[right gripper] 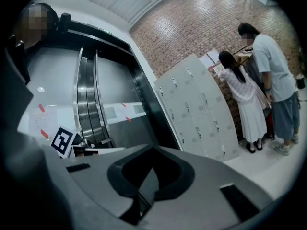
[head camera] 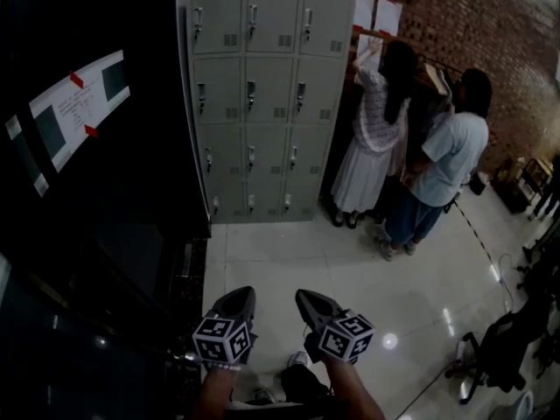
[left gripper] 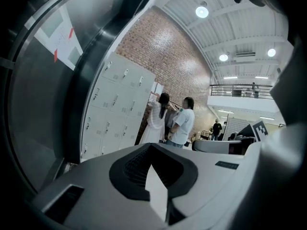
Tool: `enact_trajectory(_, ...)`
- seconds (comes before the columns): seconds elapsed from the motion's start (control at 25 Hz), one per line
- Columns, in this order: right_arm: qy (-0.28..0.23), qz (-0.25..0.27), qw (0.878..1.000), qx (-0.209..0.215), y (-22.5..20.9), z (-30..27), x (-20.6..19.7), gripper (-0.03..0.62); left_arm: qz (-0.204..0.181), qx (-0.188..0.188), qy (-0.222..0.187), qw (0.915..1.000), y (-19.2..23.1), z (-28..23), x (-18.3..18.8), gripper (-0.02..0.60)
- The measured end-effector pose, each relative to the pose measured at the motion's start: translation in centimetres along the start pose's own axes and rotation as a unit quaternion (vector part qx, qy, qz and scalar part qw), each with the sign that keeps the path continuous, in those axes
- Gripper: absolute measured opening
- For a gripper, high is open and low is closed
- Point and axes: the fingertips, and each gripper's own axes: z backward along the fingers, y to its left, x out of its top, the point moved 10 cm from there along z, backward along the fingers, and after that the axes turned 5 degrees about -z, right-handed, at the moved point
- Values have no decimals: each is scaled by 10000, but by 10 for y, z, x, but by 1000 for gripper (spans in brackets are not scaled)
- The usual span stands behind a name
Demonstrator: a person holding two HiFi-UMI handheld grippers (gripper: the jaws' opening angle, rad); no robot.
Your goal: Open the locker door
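Note:
The grey locker bank [head camera: 262, 94] stands against the brick wall across the floor, with three columns of small doors, all closed. It also shows in the left gripper view as the locker bank [left gripper: 115, 109] and in the right gripper view as the locker bank [right gripper: 199, 109]. My left gripper [head camera: 236, 300] and right gripper [head camera: 308, 303] are held side by side low in front of me, far short of the lockers. Both point toward them. The left gripper [left gripper: 152, 147] is shut with nothing in it, and so is the right gripper [right gripper: 153, 150].
Two people stand just right of the lockers: one in a white dress [head camera: 372, 138] and one in a light blue shirt [head camera: 446, 160]. A dark glossy wall [head camera: 87, 191] with a taped paper [head camera: 79, 103] runs along my left. An office chair [head camera: 503, 348] sits at the lower right.

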Motion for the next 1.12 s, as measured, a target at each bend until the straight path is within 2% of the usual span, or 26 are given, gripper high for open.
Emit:
enact_trajectory(0.36,-37,-122,9996,259,-62,-78,28,5,-79,200,33,9998,40,-74,19,-11)
enact_trajectory(0.72,-148,-8,9988,466,-153,-173,109,5,-202,338,-98,9992,78,-204,76,-11)
enact_trajectory(0.88,-143,105,9992,355,-193,-201,141,5,-148,518,-161,9984,95,-252,96,-11)
enact_trajectory(1.12,-43,-69,9997,239,-250,-231,163,5,16,758,-147,9970,120,-301,110,-11)
